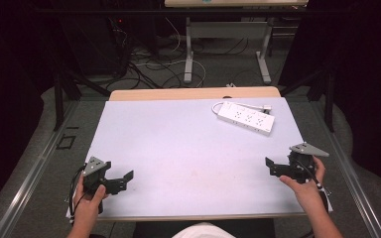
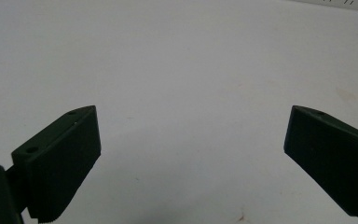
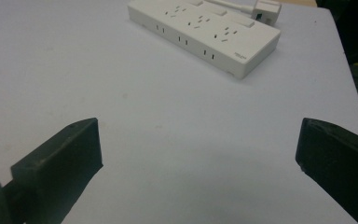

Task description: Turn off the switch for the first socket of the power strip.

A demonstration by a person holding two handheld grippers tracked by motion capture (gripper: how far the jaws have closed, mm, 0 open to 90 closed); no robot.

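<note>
Looking past my right tool (image 3: 198, 140), jaws spread wide and empty, I see the white power strip (image 3: 205, 35) lying flat ahead on the desk (image 1: 178, 148), well apart. My left tool (image 2: 191, 135) gapes open too, farther off.

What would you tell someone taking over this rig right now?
Left claw: open, holding nothing, low over the table's near left.
Right claw: open, holding nothing, at the near right edge.
White power strip: lies flat at the far right of the white table, its cord and plug curled behind it, apart from both claws.
Done: nothing visibly handled.
Left: probably reach the strip; the right claw is nearer.
</note>
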